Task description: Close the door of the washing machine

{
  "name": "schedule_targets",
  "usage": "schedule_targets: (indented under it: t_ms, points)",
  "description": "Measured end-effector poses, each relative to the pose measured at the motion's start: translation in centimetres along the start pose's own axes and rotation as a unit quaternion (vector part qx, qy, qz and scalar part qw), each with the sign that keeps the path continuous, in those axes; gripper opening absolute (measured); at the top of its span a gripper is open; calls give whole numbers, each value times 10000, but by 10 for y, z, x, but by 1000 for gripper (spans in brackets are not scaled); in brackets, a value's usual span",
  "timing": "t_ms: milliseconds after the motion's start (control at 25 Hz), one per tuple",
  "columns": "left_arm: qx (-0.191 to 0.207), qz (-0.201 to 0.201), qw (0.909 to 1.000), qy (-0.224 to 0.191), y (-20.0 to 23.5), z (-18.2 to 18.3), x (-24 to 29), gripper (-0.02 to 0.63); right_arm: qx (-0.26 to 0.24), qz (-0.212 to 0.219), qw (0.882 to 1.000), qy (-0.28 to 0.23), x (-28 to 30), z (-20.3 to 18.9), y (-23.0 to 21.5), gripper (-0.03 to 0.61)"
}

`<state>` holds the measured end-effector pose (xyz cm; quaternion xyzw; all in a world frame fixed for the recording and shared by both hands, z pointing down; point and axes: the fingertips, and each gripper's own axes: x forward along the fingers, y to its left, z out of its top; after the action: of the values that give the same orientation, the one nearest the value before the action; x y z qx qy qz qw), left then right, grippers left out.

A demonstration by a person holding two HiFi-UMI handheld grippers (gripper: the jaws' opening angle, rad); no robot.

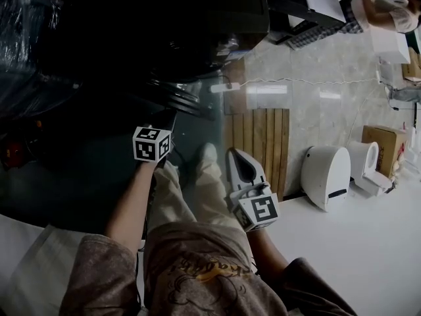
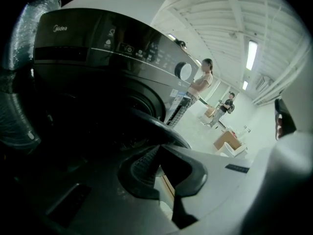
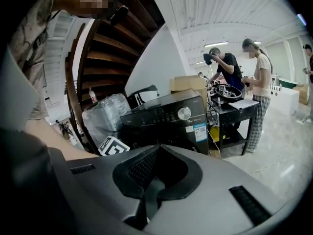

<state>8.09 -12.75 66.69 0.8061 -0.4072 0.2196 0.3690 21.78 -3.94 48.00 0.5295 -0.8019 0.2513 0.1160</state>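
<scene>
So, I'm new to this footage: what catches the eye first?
The dark washing machine fills the left gripper view, its round door open just ahead of the shut left hand-held gripper. In the head view, a wooden slatted board lies on the pale floor to its right.

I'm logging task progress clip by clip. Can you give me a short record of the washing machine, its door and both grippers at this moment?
machine: dark front-loading washing machine
door: door swung open, not yet closed
left gripper: left gripper, jaws together, nothing between them, right at the door's rim; contact unclear
right gripper: right gripper, jaws together, empty, held back from the machine
floor nearby: wooden slat board, cardboard box
</scene>
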Motion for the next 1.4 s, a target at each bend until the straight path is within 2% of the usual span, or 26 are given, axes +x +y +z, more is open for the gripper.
schedule_targets:
  t_ms: [160, 360, 760, 960, 1200, 1400]
  points:
    - [-186, 180, 9991, -330, 0, 11, 9, 1, 43, -23, 10000, 68, 1, -7, -6, -5]
    - [-453, 197, 9949, -884, 2, 30, 24, 1, 98, -80, 9998, 129, 9, -21, -17, -5]
    - [-179, 390, 9897, -1369, 14, 77, 58, 0, 186, -139, 9995, 233, 23, -43, -38, -5]
    - [-92, 687, 9838, -1653, 24, 101, 76, -2, 268, -163, 9989, 352, 25, -52, -45, -5]
    - [-663, 1107, 9684, -2132, 25, 105, 76, -2, 270, -140, 9985, 462, 28, -55, -52, -5]
    - [-768, 1033, 9635, -2348, 26, 110, 79, -1, 231, -142, 9982, 540, 23, -62, -58, -5]
